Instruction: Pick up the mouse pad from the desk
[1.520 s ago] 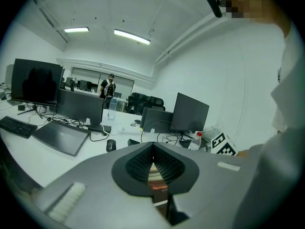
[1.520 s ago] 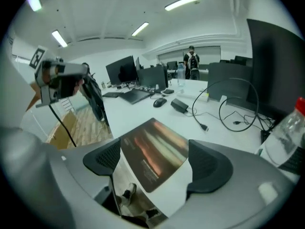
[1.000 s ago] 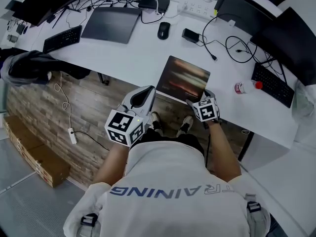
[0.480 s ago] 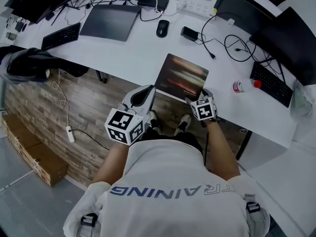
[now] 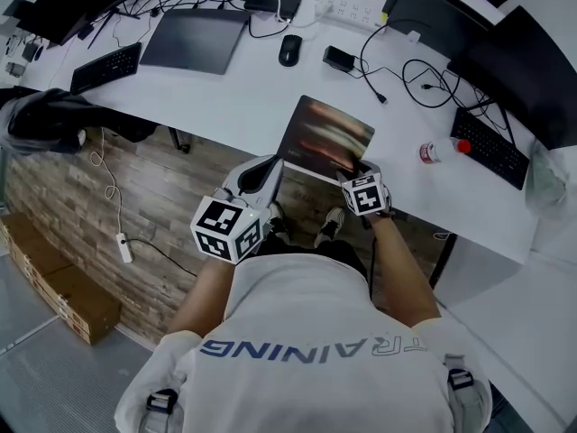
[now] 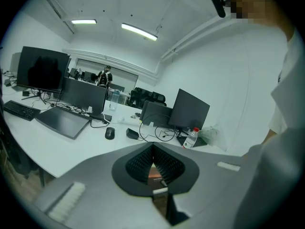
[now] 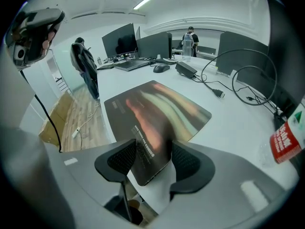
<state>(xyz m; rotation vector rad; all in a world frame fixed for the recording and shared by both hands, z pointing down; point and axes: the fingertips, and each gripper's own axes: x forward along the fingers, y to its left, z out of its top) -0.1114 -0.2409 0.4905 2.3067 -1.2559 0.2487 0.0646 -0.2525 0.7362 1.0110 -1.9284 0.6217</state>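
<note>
With the dark, orange-streaked rectangular mouse pad [image 7: 157,106] lying flat at the white desk's [image 5: 234,97] near edge, the right claw [image 7: 151,163], just closing round its corner but seemingly not yet clamped, may buckle the thin sheet and lose it, while the left claw [image 6: 153,162] hangs clenched, empty.

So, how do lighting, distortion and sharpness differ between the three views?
Head view: dim, with a dark round vignette; the white desk bows. Right gripper view: strong fisheye, yet the dark rectangular mouse pad with orange streaks is sharp. Left gripper view: glaring ceiling strip lights.
</note>
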